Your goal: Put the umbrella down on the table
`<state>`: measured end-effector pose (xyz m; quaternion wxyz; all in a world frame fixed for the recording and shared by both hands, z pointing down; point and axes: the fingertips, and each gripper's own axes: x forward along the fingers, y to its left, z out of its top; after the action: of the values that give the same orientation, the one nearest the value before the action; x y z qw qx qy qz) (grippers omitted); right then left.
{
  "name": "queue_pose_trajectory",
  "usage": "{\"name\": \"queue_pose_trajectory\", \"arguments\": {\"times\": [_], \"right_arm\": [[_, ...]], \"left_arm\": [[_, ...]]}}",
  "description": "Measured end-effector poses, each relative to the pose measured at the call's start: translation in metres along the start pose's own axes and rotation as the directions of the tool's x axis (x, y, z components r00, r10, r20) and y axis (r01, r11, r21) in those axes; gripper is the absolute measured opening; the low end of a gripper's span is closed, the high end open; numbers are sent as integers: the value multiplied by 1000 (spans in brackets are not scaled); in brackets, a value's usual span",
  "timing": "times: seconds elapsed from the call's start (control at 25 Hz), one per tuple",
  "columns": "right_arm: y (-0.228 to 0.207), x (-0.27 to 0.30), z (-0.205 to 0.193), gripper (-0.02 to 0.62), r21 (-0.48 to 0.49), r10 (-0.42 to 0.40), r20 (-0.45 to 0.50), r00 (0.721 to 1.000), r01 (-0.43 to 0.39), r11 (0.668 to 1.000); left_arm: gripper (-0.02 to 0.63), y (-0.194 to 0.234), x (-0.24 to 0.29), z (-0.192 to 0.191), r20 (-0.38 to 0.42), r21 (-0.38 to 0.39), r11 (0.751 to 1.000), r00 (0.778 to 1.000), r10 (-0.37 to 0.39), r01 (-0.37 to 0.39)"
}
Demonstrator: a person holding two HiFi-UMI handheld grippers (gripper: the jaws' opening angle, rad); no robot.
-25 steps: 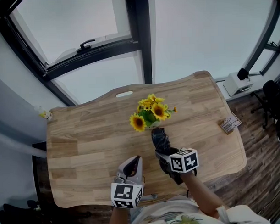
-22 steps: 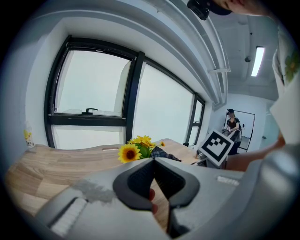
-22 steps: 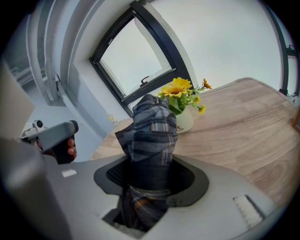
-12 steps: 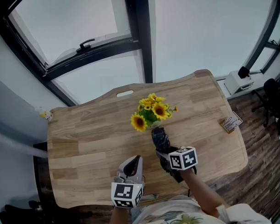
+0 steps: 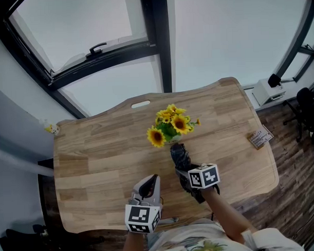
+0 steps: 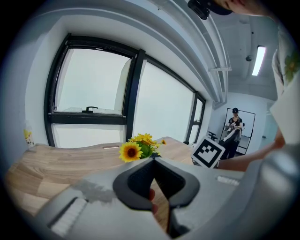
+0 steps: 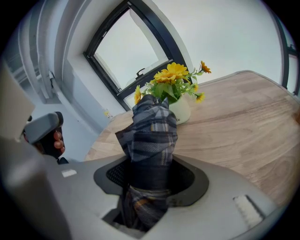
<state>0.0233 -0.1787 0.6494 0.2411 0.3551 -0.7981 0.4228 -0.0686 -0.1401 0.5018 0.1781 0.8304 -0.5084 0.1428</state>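
Note:
A folded dark plaid umbrella [image 5: 179,153] is held over the wooden table [image 5: 96,160], with my right gripper [image 5: 185,174] shut on it around its middle. In the right gripper view the umbrella [image 7: 152,136] fills the jaws of that gripper [image 7: 150,176], and its far end points toward the sunflower vase [image 7: 176,84]. I cannot tell whether it touches the tabletop. My left gripper [image 5: 153,180] hangs near the table's front edge, left of the umbrella. Seen in its own view, the left gripper [image 6: 153,160] is shut with nothing in it.
A vase of sunflowers [image 5: 169,128] stands mid-table just beyond the umbrella. A small card [image 5: 259,138] lies at the table's right edge, a little bottle [image 5: 51,129] at its far left corner. Windows lie behind the table; chairs and a white box [image 5: 266,93] stand to the right.
My right gripper has sunk a little toward the table with the umbrella in it. The left gripper has kept still.

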Motion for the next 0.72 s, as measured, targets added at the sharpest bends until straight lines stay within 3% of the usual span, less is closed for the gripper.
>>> {"name": "queue_pose_trajectory", "arguments": {"times": [0.72], "right_arm": [[-21, 24, -21, 218, 29, -19, -68, 997, 21, 999]], "left_arm": [[0, 1, 2, -6, -11, -3, 1000, 1000, 7, -7]]}}
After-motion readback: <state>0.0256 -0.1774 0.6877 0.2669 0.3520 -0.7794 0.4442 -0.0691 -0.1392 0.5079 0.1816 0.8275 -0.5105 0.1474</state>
